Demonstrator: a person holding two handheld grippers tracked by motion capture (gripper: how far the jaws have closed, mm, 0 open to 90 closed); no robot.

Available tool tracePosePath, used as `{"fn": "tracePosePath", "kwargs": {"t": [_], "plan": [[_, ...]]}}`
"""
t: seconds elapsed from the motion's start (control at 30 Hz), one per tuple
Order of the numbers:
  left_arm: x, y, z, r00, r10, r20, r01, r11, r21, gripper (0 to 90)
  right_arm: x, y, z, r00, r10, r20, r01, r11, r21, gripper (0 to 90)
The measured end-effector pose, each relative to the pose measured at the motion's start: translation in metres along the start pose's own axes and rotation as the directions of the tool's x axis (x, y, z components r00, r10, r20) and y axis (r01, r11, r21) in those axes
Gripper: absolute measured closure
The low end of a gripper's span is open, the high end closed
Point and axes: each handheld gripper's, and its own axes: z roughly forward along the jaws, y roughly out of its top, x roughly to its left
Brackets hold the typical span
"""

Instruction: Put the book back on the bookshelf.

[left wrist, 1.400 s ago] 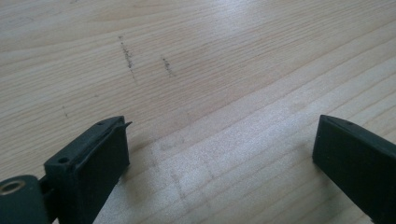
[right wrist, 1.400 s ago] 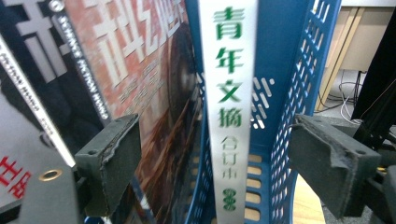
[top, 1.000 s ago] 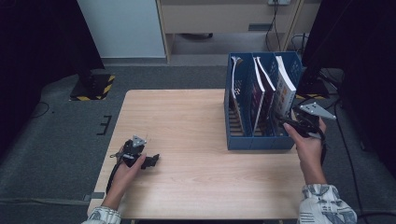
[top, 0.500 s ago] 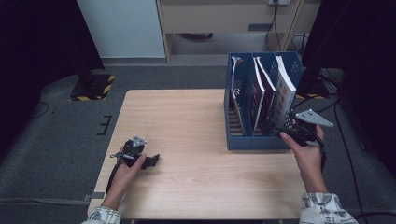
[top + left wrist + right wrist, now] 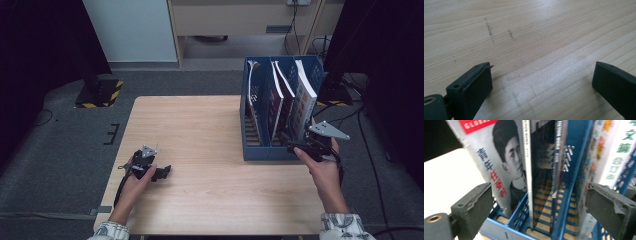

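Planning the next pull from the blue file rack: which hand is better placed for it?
Right. The right gripper sits open at the blue rack, facing the magazines. The left gripper rests far off on the table.

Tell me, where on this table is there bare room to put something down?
Most of the table is bare: the whole stretch between the left gripper near the front edge and the blue file rack. It is crowded at the right, where the right gripper faces the magazines.
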Motion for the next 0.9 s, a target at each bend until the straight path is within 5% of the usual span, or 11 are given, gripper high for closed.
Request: {"fn": "tracePosePath", "kwargs": {"t": [0.9], "plan": [[-0.001,0.0,0.001,1.0,0.001,0.005,-0.001,1.0,-0.005,0.5,0.053,0.005,0.016,0.9891,-0.05,-0.139,0.059,0.996,0.062,7.3]]}}
